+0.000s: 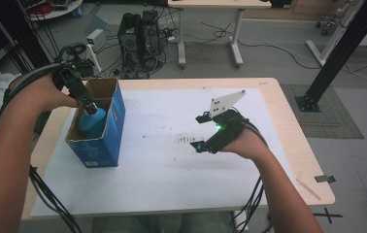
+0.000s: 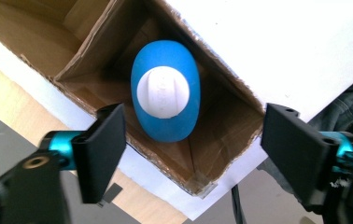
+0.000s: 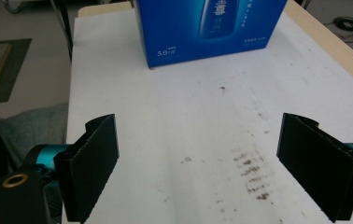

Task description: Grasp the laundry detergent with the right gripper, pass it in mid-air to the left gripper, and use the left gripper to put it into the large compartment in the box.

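Jaws of the left gripper [image 1: 90, 108] stand spread over the blue bottle [image 1: 92, 121] upright inside the open box [image 1: 111, 131] near the table's [image 1: 288, 145] left edge, while the left gripper view shows the bottle [image 2: 166, 97] between them untouched, and the right gripper view shows the right gripper [image 3: 198, 163] spread, empty, facing the box [image 3: 212, 30].

In the high view the left claw [image 1: 90, 108] covers the top of the blue bottle [image 1: 92, 123], and the walls of the open box [image 1: 101, 145] hide the bottle's lower part. In the left gripper view the picture's top edge cuts off the far side of the box [image 2: 212, 140], and the bottle [image 2: 166, 135] is seen cap-on from above, so its height cannot be told. In the right gripper view the box [image 3: 184, 44] is cut off at the top, its small print is too fine to read, and the bench [image 3: 184, 140] runs out of frame.
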The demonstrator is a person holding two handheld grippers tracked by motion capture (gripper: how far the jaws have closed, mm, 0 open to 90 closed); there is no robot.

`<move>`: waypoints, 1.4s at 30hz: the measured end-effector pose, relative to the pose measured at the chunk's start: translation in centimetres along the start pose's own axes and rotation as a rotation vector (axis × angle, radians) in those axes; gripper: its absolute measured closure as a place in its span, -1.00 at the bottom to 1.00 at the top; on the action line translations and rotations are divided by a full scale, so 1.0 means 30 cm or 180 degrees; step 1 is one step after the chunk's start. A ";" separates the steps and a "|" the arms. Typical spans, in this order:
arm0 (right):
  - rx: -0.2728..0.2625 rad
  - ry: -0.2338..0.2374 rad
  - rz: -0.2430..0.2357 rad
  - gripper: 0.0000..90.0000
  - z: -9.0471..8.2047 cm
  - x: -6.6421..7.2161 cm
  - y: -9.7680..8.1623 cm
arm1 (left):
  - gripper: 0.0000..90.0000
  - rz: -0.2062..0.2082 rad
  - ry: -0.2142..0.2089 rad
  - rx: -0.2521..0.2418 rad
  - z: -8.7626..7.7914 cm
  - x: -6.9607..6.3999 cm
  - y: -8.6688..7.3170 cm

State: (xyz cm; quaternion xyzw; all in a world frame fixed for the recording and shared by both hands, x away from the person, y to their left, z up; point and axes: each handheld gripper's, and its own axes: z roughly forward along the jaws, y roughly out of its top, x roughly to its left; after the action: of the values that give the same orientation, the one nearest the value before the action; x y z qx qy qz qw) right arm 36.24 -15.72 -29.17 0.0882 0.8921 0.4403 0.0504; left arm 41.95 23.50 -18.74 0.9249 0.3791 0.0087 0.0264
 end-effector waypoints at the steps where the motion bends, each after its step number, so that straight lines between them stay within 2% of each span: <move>1: 0.0022 -0.0018 0.0001 -0.73 -0.007 -0.004 0.003 | -0.53 -0.0013 -0.0027 -0.0029 -0.003 -0.007 0.002; 2: 0.0022 -0.0018 0.0001 -0.73 -0.007 -0.004 0.003 | -0.53 -0.0013 -0.0027 -0.0029 -0.003 -0.007 0.002; 4: 0.0095 -0.0034 0.0007 -0.74 -0.026 -0.012 0.016 | -0.54 0.0098 -0.0049 -0.0043 -0.012 -0.019 0.014; 6: 0.0123 -0.0031 -0.0006 -0.73 -0.032 -0.016 0.020 | -0.57 0.0131 -0.0042 -0.0052 -0.014 -0.025 0.018; 8: 0.0232 -0.0021 -0.0012 -0.74 -0.045 -0.023 0.035 | -0.60 0.0272 -0.0045 -0.0040 -0.016 -0.041 0.036; 11: 0.0305 -0.0016 -0.0012 -0.74 -0.056 -0.027 0.045 | -0.64 0.0348 -0.0066 -0.0020 -0.016 -0.053 0.049; 13: 0.0398 -0.0016 -0.0002 -0.73 -0.067 -0.032 0.057 | -0.68 0.0507 -0.0048 0.0019 -0.012 -0.070 0.071; 16: 0.0475 -0.0038 -0.0003 -0.74 -0.079 -0.038 0.067 | -0.75 0.0538 -0.0039 0.0001 -0.004 -0.083 0.084; 17: 0.0475 -0.0038 -0.0003 -0.74 -0.079 -0.038 0.067 | -0.75 0.0636 -0.0053 0.0065 -0.005 -0.085 0.093; 19: 0.0529 -0.0028 0.0021 -0.74 -0.086 -0.040 0.074 | -0.80 0.0666 -0.0062 0.0021 0.006 -0.102 0.105; 20: 0.0527 -0.0043 -0.0008 -0.74 -0.087 -0.044 0.076 | -0.80 0.0767 -0.0065 0.0061 0.008 -0.106 0.113; 21: 0.0599 -0.0057 0.0019 -0.73 -0.091 -0.045 0.080 | -0.88 0.0782 -0.0066 0.0043 0.014 -0.117 0.119; 22: 0.0599 -0.0057 0.0019 -0.73 -0.091 -0.045 0.080 | -0.88 0.0890 -0.0073 0.0099 0.013 -0.123 0.128; 23: 0.0627 -0.0028 0.0013 -0.74 -0.091 -0.049 0.081 | -0.88 0.0901 -0.0059 0.0061 0.017 -0.135 0.133; 24: 0.0687 -0.0022 -0.0005 -0.73 -0.090 -0.056 0.080 | -0.88 0.1078 -0.0039 0.0086 0.018 -0.147 0.148; 26: 0.0724 -0.0014 0.0003 -0.73 -0.089 -0.058 0.081 | -0.89 0.1121 -0.0038 0.0064 0.022 -0.158 0.153; 27: 0.0817 0.0003 0.0010 -0.73 -0.086 -0.064 0.081 | -0.89 0.1200 -0.0049 0.0095 0.024 -0.164 0.161; 28: 0.0869 0.0015 0.0016 -0.73 -0.084 -0.067 0.081 | -0.89 0.1351 -0.0040 0.0117 0.035 -0.184 0.174; 29: 0.0913 0.0028 -0.0012 -0.74 -0.081 -0.070 0.082 | -0.88 0.1351 -0.0040 0.0117 0.035 -0.184 0.174; 30: 0.0967 0.0025 -0.0026 -0.73 -0.080 -0.073 0.084 | -0.88 0.1436 -0.0071 0.0091 0.054 -0.207 0.185; 31: 0.0967 0.0025 -0.0026 -0.73 -0.080 -0.073 0.084 | -0.88 0.1436 -0.0071 0.0091 0.054 -0.207 0.185; 32: 0.1040 0.0034 -0.0026 -0.74 -0.076 -0.075 0.089 | -0.88 0.1547 -0.0070 0.0111 0.071 -0.225 0.199; 36: 0.1177 0.0045 -0.0048 -0.73 -0.069 -0.086 0.099 | -0.88 0.1724 -0.0098 0.0152 0.102 -0.256 0.226; 37: 0.1177 0.0045 -0.0048 -0.73 -0.069 -0.086 0.099 | -0.88 0.1724 -0.0098 0.0152 0.102 -0.256 0.226; 38: 0.1249 0.0060 -0.0010 -0.74 -0.064 -0.090 0.102 | -0.88 0.1800 -0.0078 0.0164 0.118 -0.273 0.239; 42: 0.1332 0.0078 -0.0007 -0.73 -0.055 -0.099 0.105 | -0.88 0.1899 -0.0073 0.0179 0.143 -0.294 0.256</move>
State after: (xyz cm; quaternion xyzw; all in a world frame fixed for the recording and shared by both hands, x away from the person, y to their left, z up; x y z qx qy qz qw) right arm 39.24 -15.73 -25.62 0.0904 0.9647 0.2465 0.0206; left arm 41.21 11.68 -22.58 0.9959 0.0903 -0.0048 0.0012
